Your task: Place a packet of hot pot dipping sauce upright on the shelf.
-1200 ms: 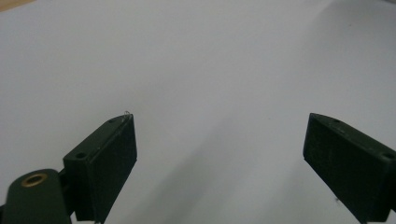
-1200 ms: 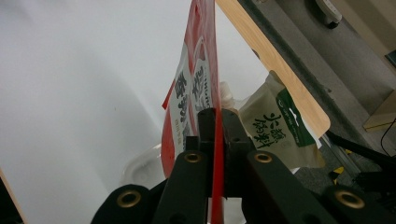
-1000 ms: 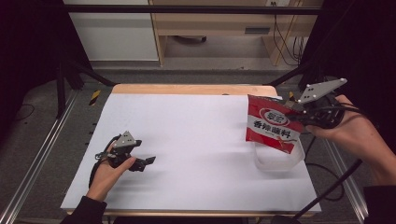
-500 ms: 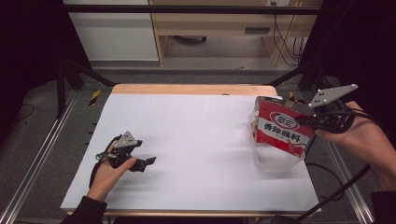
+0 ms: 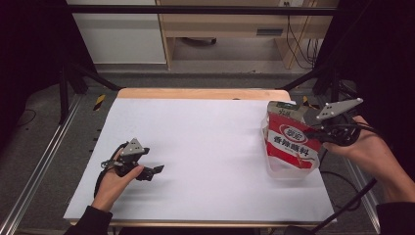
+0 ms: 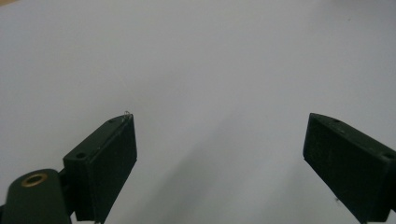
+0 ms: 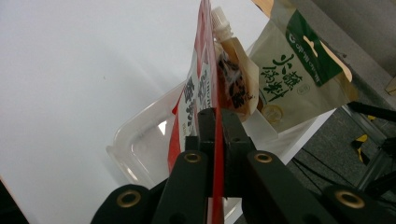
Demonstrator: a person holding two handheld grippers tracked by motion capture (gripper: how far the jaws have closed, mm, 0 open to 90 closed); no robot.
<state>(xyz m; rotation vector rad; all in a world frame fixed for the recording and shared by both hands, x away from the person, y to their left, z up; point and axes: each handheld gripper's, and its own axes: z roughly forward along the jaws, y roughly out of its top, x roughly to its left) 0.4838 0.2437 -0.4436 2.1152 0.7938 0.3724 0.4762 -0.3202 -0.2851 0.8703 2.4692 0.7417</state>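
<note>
At the right edge of the white surface (image 5: 205, 147), the right hand-held gripper (image 5: 313, 131) pinches a red seasoning pouch (image 5: 291, 144) by its side edge and holds it upright over a clear plastic tray (image 5: 281, 171), the pouch's lower end already down inside the tray's walls. From the right gripper view the two black jaws are pressed flat together on the thin red seam of the red seasoning pouch (image 7: 205, 93), and just behind it stand a small spouted sauce packet (image 7: 231, 77) and a beige pouch with a green label (image 7: 299, 74), leaning against each other at the clear plastic tray (image 7: 140, 149); whether they touch the red one I cannot tell. The step in hand looks like setting the red pouch into the tray beside the other packets. The next move, as I judge it, calls for easing the pouch down until its bottom rests on the tray floor, keeping it leaning toward the packets behind so that it does not flop out over the low near wall, and only then spreading the jaws and drawing back sideways clear of the seam. Over on the left, the left hand-held gripper (image 5: 149, 171) lies low on the surface with its jaws spread wide, nothing between them, well apart from the tray.
</note>
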